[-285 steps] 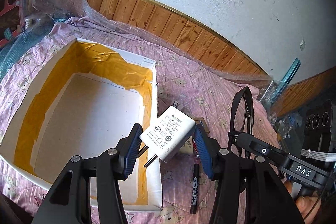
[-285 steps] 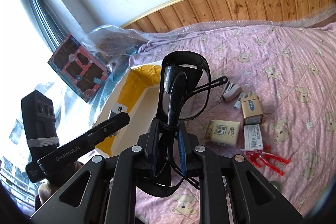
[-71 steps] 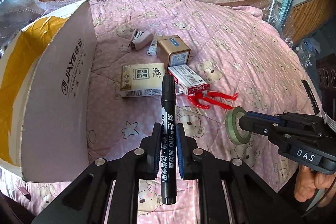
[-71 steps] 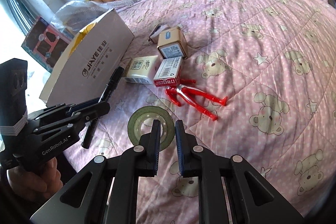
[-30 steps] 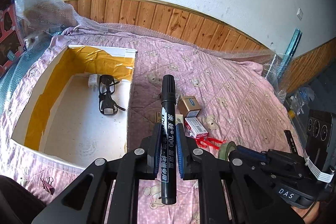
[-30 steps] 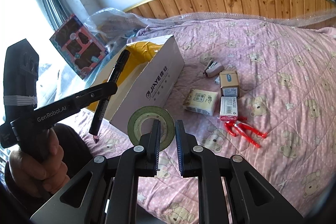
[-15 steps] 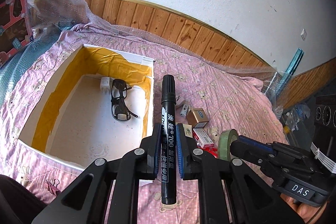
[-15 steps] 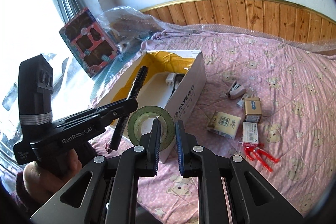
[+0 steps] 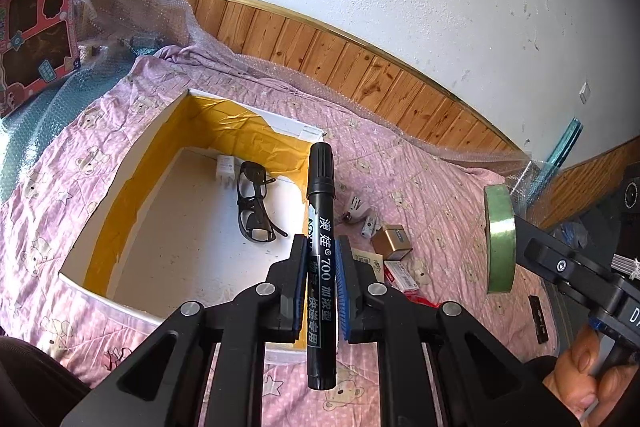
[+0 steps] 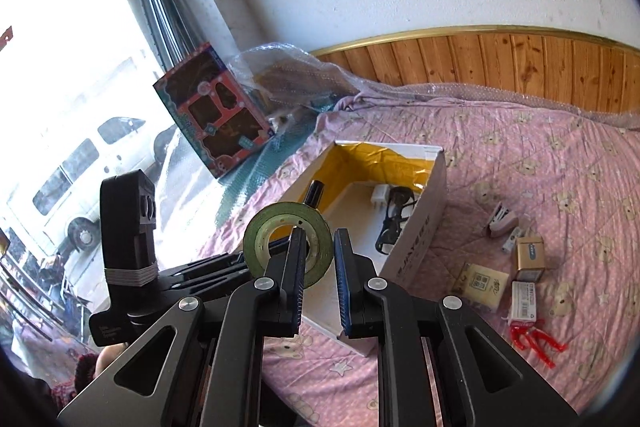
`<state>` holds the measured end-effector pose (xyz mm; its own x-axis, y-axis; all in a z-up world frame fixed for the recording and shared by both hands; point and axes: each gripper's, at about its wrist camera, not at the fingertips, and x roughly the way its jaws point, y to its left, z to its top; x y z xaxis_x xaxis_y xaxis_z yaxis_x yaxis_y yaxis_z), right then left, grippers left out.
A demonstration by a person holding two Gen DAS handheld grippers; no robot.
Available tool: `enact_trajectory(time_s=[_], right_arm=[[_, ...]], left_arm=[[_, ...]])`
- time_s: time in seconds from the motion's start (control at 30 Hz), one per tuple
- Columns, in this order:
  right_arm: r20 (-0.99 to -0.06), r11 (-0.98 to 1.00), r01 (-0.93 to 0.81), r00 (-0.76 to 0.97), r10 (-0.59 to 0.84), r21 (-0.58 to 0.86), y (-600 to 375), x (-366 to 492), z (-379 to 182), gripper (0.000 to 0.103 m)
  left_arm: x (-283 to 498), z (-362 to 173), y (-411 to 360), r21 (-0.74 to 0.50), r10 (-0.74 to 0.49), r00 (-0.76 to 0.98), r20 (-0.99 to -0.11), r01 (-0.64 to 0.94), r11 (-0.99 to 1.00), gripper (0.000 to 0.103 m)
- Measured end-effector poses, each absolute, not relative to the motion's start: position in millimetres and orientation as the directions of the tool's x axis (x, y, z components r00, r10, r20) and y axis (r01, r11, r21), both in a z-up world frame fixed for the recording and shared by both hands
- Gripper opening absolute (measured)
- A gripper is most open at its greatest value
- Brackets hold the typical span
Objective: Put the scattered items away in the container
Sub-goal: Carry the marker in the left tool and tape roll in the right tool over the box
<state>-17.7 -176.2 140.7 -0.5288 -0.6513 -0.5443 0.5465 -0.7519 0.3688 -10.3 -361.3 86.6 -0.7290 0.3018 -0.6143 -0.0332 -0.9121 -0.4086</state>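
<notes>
Evidently you carry one item in each tool so that both can go into the box [image 9: 132, 183] together; your left gripper [image 9: 322, 267] is closed tight on the black marker [image 9: 321, 223], pads pinching the barrel near its middle, cap pointing up the frame and the butt end hanging below the fingers; a mid-barrel hold likely keeps it from swinging as you tilt. Your right gripper [image 10: 318, 263] has the green tape roll [image 10: 289, 245] by its rim, jaws nearly together, one finger passing in front of the roll's hole; whether both pads bear on the band I cannot tell from behind, though the roll stays upright on edge.

In the left wrist view the box fills the centre-left, open-topped, its inner walls lined yellow; the glasses [image 9: 254, 205] and the white charger [image 9: 225, 167] already lie on its floor near the far wall, so the free floor lies nearer you. That view also shows the roll edge-on at the right [image 9: 499, 239], its thickness plain, and your hand [image 9: 592, 383] at the lower right corner.

Only the right wrist view shows the roll's round face, the box's printed outer side, and the leftovers on the pink quilt [image 10: 560, 167] at right: stapler [image 10: 502, 221], small cartons [image 10: 530, 255], red clips [image 10: 534, 341]; those still wait.
</notes>
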Motion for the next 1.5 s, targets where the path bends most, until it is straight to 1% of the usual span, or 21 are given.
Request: enact_trajectory(time_s=[0.5,1.03,1.5], right_arm=[[-0.605,-0.750,0.571,-0.480,-0.635,0.334,-226,-38,127,0.015],[-0.675,-0.772,0.562,-0.449,-0.585,0.296,-261,-66,108,0.015],[-0.767,-0.796,0.563,-0.402,-0.499,0.223,-281,-88,74,0.015]], left_arm=[[-21,73,-401,-0.430,0.280,-0.726,-0.628,0.024,-0.902,0.014],[-42,52,-423,-0.447,0.286,-0.680,-0.675,0.070,-0.892,0.014],[-68,36,-427,-0.349,0.234,-0.619,-0.749,0.069,-0.935,0.014]])
